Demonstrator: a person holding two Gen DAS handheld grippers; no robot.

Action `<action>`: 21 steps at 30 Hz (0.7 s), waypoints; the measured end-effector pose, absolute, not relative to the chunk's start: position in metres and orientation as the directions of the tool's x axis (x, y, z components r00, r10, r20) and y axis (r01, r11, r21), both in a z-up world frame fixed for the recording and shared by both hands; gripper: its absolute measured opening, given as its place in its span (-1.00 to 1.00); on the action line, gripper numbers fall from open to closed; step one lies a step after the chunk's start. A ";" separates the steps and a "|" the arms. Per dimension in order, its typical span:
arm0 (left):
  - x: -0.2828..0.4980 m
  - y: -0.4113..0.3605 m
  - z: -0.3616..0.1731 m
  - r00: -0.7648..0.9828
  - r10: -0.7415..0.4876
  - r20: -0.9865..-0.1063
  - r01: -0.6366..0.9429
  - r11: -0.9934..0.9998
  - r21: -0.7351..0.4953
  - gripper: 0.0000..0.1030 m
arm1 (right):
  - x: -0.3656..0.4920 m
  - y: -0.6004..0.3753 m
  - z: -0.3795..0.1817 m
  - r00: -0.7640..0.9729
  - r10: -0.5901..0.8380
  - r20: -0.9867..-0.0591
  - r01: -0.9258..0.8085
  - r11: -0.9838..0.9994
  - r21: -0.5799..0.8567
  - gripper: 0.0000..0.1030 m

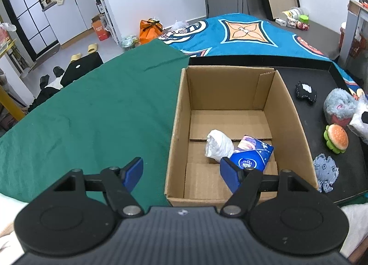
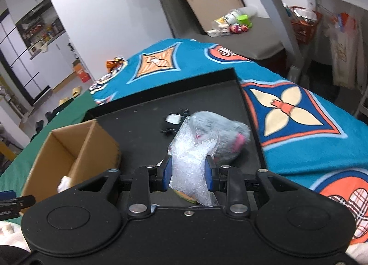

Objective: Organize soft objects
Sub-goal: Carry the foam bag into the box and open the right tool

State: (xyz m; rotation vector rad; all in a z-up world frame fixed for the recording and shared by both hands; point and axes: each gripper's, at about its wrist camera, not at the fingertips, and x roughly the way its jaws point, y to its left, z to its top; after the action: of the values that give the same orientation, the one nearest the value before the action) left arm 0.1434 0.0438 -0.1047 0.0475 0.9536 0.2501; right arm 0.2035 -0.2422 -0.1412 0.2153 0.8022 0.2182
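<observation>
My right gripper is shut on a clear crinkled plastic bag, held above the black tray. Behind the bag lie a grey fluffy plush and a small black-and-white item. My left gripper hangs open and empty over the near left edge of the cardboard box. Inside the box lie a white wad and a blue packet. Right of the box on the tray sit a burger toy, a grey-blue rag, the fluffy plush and the black item.
A green cloth covers the surface left of the box. A teal patterned blanket lies beyond and right of the tray. The box stands left of my right gripper. A metal table leg rises at far right.
</observation>
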 end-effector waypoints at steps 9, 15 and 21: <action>0.136 0.054 -0.106 0.581 0.208 -0.787 -0.191 0.975 0.117 0.39 | 0.201 -0.212 -0.122 0.681 0.317 -0.660 -0.184 0.947 0.265 -0.45; 0.133 0.063 -0.110 0.590 0.178 -0.788 -0.204 0.977 0.068 0.34 | 0.201 -0.192 -0.113 0.682 0.334 -0.650 -0.222 0.942 0.252 -0.45; 0.129 0.071 -0.110 0.607 0.154 -0.780 -0.217 0.976 0.024 0.22 | 0.200 -0.171 -0.106 0.679 0.345 -0.648 -0.256 0.939 0.231 -0.45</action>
State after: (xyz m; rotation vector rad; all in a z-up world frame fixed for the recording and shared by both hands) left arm 0.1286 0.0707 -0.1102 -0.0759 0.8934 0.2148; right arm 0.1998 -0.1713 -0.1063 0.1245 0.7518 0.3382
